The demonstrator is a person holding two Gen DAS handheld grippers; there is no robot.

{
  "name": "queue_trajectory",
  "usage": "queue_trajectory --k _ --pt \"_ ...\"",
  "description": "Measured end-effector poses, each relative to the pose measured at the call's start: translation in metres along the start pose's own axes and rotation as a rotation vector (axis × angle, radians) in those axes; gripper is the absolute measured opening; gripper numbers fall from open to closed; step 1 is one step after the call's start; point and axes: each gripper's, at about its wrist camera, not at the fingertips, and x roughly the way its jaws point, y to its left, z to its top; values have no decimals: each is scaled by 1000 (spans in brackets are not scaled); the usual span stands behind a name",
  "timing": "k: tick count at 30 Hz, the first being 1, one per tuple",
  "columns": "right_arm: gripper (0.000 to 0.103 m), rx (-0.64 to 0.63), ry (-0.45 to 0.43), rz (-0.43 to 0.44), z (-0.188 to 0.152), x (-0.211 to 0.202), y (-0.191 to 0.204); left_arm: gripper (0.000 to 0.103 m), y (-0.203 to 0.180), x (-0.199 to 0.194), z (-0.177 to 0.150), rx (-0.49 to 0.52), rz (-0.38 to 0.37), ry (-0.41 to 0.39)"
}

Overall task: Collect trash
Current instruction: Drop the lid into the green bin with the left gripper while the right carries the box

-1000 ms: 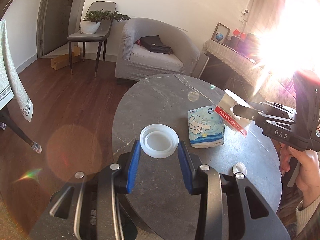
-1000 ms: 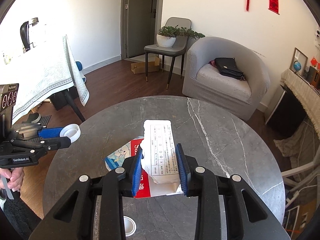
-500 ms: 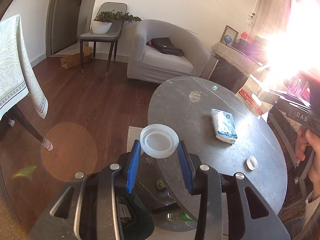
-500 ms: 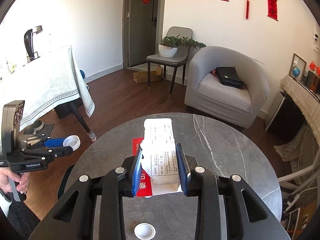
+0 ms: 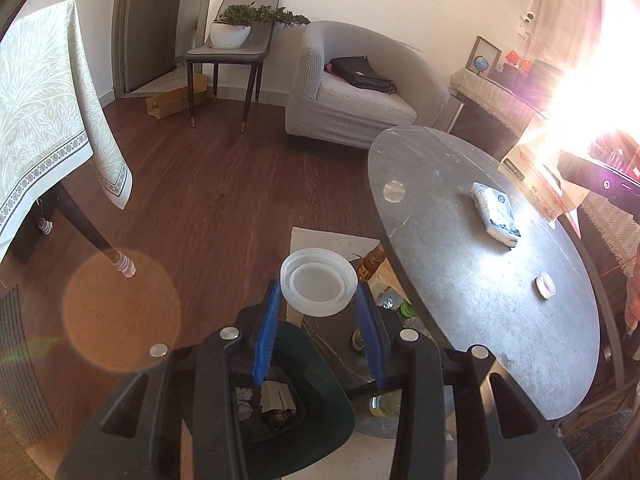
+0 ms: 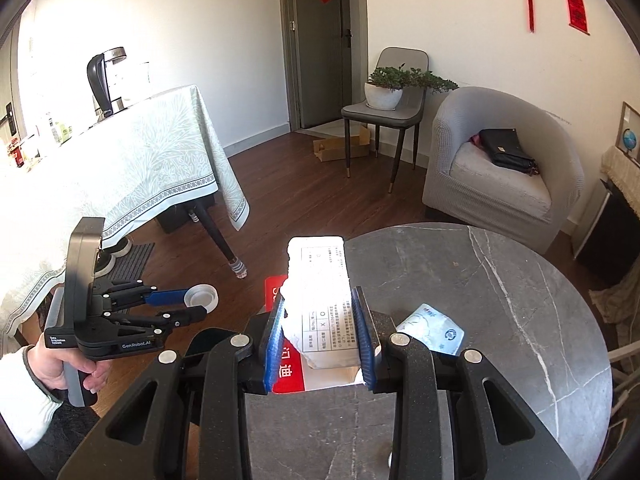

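My left gripper [image 5: 318, 300] is shut on a white plastic lid [image 5: 319, 282]. It hangs off the left edge of the round grey table [image 5: 480, 300], above a dark green bin [image 5: 320, 420] with crumpled trash inside. The right wrist view shows that gripper [image 6: 200, 304] and the lid [image 6: 202, 295] at the left, in a person's hand. My right gripper [image 6: 320, 316] is shut on a torn white and red cardboard box [image 6: 320, 304], held above the table's [image 6: 500, 280] left part. From the left wrist view the box [image 5: 532, 176] is half lost in sun glare.
A blue and white tissue pack [image 5: 496, 214] and a small white cap [image 5: 546, 283] lie on the table. Bottles stand on a shelf under it [image 5: 372, 264]. A cloth-covered table [image 6: 120, 168] stands at the left, with a grey armchair [image 6: 500, 168] and a chair with a plant [image 6: 384, 92] behind.
My left gripper carried the lid leftward off the table to above the bin. My right gripper lifted the box and moved it left, uncovering the tissue pack.
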Motion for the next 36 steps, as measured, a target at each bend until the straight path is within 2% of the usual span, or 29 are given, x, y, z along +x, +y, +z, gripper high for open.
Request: queue_trajectory --k 10,21,32,36 --pt "31 7 31 87 -12 14 54 41 35 3 -34 -31 49 87" --pt "32 -19 89 170 -23 36 106 41 72 25 -76 -32 102 235" --pt "32 -59 161 189 -28 73 136 41 74 44 -100 -13 78 358" --pt "31 -78 189 171 -31 87 145 42 71 44 -103 7 64 359"
